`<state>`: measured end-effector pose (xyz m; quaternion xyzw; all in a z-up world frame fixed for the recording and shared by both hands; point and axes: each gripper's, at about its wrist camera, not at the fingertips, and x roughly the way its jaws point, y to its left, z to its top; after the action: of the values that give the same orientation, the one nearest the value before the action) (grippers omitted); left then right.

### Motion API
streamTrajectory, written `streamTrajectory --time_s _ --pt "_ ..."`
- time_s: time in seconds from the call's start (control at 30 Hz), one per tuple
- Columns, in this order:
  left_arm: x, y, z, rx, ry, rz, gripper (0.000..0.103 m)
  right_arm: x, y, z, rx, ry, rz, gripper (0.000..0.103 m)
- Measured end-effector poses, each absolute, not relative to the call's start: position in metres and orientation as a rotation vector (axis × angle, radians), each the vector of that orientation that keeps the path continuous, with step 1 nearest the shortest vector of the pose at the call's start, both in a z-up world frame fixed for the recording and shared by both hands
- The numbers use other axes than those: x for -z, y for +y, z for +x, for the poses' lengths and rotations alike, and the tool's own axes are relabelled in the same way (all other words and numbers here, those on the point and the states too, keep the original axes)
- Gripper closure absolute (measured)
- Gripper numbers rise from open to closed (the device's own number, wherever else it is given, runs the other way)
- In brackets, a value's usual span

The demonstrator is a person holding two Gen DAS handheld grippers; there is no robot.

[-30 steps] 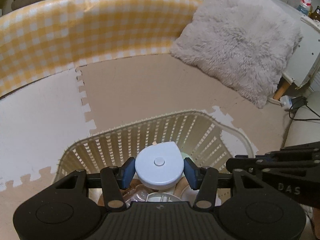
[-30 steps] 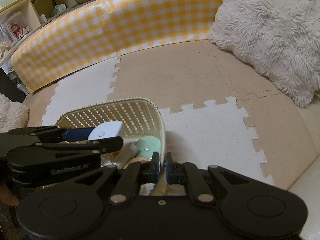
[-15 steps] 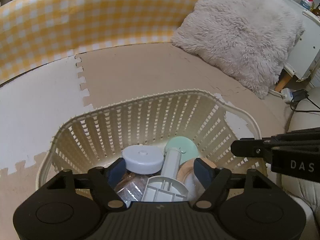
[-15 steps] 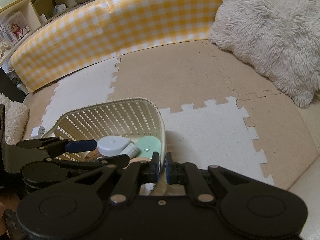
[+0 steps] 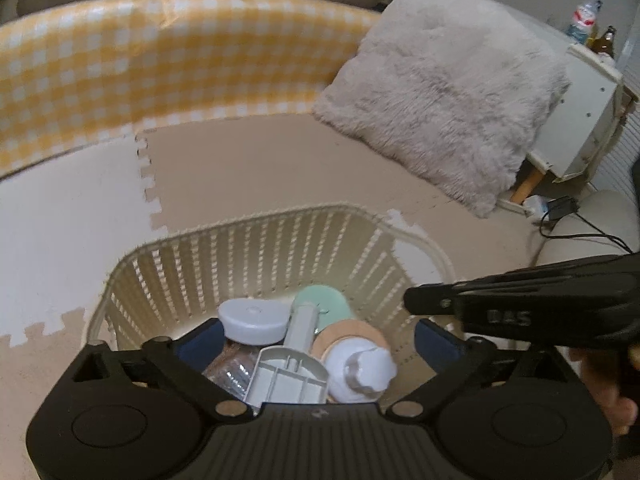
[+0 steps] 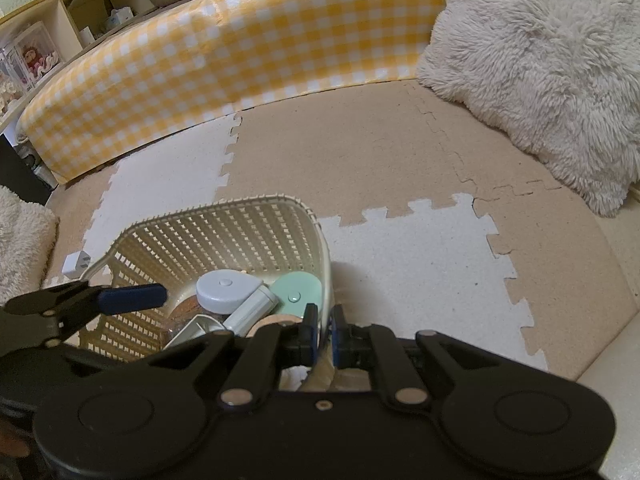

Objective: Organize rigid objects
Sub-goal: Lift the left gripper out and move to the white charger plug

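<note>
A cream slatted basket (image 5: 256,240) stands on the foam mat; it also shows in the right wrist view (image 6: 240,236). Inside lie a pale blue teardrop-shaped case (image 5: 253,320) (image 6: 226,285), a mint round lid (image 5: 322,300) (image 6: 297,289), a grey-white plastic piece (image 5: 288,376), a wooden disc (image 5: 352,334), a white knobbed cap (image 5: 360,368) and a clear jar (image 5: 232,368). My left gripper (image 5: 316,344) is open and empty above the basket's near side. My right gripper (image 6: 323,330) is shut on the basket's right rim (image 6: 325,280).
A yellow checked bumper (image 5: 160,68) (image 6: 240,64) curves along the back. A fluffy grey pillow (image 5: 440,100) (image 6: 540,72) lies at the right. A white cabinet (image 5: 580,120) and a cable (image 5: 580,232) are at the far right. A small white plug (image 6: 75,264) lies left of the basket.
My left gripper opened and let the pale blue case drop into the basket, then drew back a little. My right gripper kept its hold on the rim.
</note>
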<state>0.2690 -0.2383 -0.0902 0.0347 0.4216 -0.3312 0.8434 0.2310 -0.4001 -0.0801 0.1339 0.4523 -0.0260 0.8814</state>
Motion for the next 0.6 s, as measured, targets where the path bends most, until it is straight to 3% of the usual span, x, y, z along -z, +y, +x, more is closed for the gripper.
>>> streamTrajectory --time_s 0.6 --pt "0.038 -0.203 0.239 0.664 0.740 0.098 0.000 0.080 -0.401 0.231 0.055 0.943 0.276 0.096"
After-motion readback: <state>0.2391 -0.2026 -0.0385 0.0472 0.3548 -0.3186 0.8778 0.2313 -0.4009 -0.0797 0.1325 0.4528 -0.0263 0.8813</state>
